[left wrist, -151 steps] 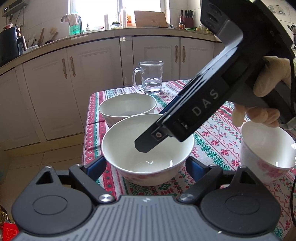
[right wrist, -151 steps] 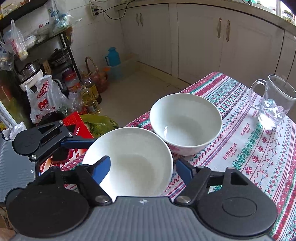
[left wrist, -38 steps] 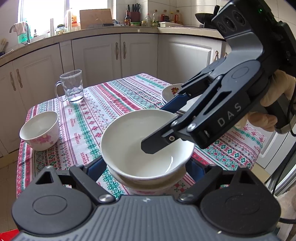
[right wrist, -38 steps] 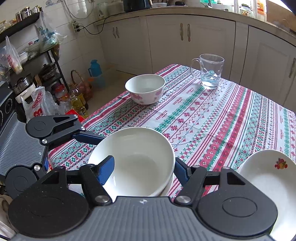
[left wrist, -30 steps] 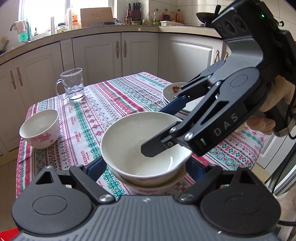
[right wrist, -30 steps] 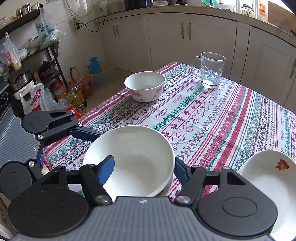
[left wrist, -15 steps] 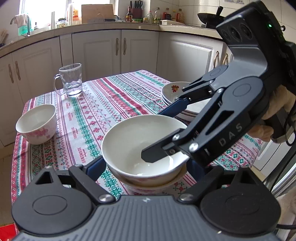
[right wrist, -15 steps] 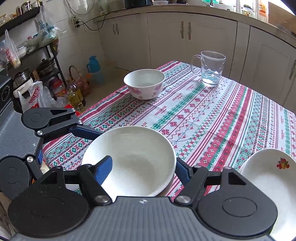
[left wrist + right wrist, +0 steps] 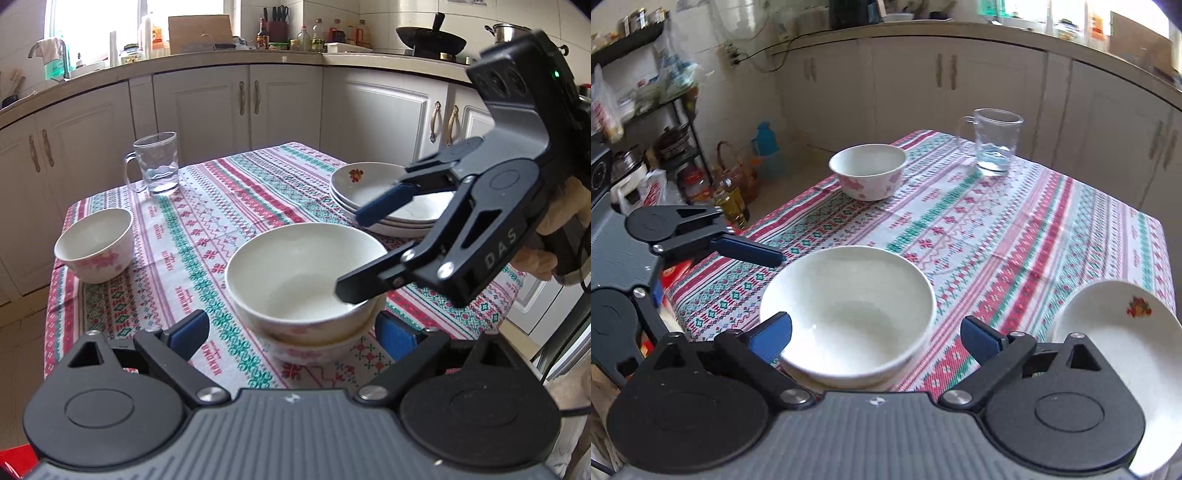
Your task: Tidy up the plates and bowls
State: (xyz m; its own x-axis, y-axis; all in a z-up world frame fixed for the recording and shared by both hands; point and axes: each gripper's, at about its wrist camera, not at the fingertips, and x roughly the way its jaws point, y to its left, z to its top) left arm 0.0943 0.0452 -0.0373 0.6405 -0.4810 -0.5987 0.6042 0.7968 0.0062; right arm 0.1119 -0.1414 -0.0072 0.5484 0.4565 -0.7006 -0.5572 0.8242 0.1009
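A white bowl [image 9: 299,273] sits nested in a second bowl [image 9: 314,350] on the patterned tablecloth; it also shows in the right wrist view [image 9: 849,310]. My left gripper [image 9: 291,332] is open, its fingers apart on either side of the stack. My right gripper [image 9: 875,336] is open too, clear of the rim; in the left wrist view [image 9: 354,254] one finger hangs over the bowl's right side. A third bowl [image 9: 94,243] with pink flowers stands at the far left, also in the right wrist view [image 9: 868,175]. A stack of plates [image 9: 384,203] lies at the right.
A glass mug [image 9: 155,162] with some water stands at the far side of the table [image 9: 221,206]. The table's near edge is just below the stacked bowls. White cabinets [image 9: 221,107] run behind. Shelves and bottles [image 9: 683,158] stand on the floor left of the table.
Both grippers have opened and let go of the top bowl, which now rests in the lower bowl. Both have drawn back a little from the stack.
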